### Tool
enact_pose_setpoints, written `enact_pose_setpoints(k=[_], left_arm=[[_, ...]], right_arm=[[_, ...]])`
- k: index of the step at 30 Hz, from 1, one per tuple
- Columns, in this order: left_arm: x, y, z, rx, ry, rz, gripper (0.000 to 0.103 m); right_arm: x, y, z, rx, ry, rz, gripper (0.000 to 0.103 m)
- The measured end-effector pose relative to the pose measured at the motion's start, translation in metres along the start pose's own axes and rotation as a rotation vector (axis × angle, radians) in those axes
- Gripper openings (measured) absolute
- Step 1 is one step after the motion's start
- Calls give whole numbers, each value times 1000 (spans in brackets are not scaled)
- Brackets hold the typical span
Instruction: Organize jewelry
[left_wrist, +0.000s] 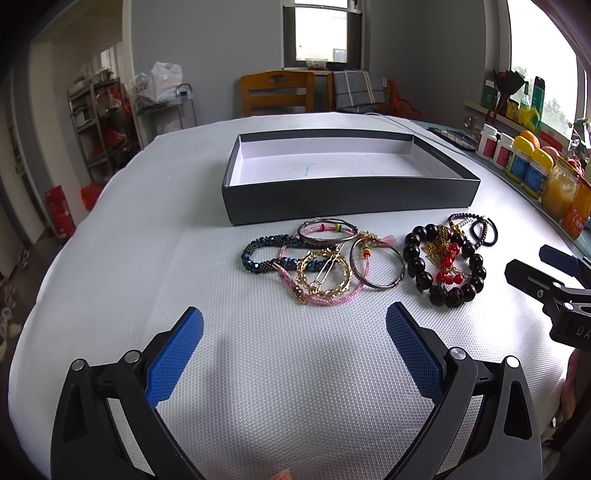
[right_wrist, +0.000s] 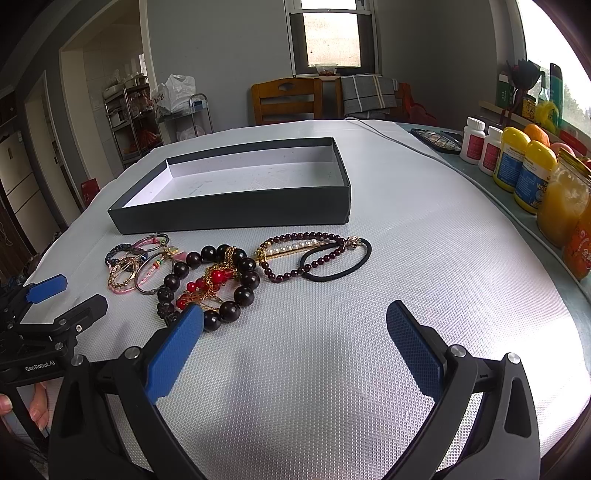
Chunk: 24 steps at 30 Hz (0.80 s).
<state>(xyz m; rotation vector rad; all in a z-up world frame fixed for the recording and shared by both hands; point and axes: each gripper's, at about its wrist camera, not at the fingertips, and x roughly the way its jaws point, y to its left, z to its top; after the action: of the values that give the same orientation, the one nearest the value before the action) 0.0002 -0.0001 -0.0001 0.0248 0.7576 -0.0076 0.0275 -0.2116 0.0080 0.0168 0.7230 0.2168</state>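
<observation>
A: Left gripper (left_wrist: 294, 338), own view: blue textured pads (left_wrist: 177, 354) spread wide at the bottom of the frame, nothing between them, only the white embossed table cover (left_wrist: 258, 369).

B: Jewelry position relative to those fingers?

A: Beyond the tips, centre frame, apart from both pads. A blue beaded bracelet (left_wrist: 258, 254), a pink cord bracelet (left_wrist: 332, 299), a gold chain hoop (left_wrist: 325, 275) and a grey metal bangle (left_wrist: 376, 264) lie tangled together. Just right of them, a large black bead bracelet (left_wrist: 443, 266) rings some red beads on gold chain (left_wrist: 448, 266).

B: Box?

A: An open dark grey rectangular box with white interior (left_wrist: 351, 201) sits just behind the heap, upper centre. Nothing visible inside.

B: Right gripper (right_wrist: 294, 334)?

A: Wide open too, holding nothing. In the right wrist view its left pad (right_wrist: 173, 354) overlaps the near edge of the black bead bracelet; contact cannot be judged. A dark maroon small-bead strand (right_wrist: 295, 254) and a black elastic hair tie (right_wrist: 340, 264) lie above centre, well clear of the right pad.
</observation>
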Motion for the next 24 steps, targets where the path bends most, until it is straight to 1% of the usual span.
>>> enact_pose_setpoints(k=[24], left_arm=[[0, 0, 0, 0, -2, 1, 101]], right_arm=[[0, -4, 0, 3, -1, 2, 98]])
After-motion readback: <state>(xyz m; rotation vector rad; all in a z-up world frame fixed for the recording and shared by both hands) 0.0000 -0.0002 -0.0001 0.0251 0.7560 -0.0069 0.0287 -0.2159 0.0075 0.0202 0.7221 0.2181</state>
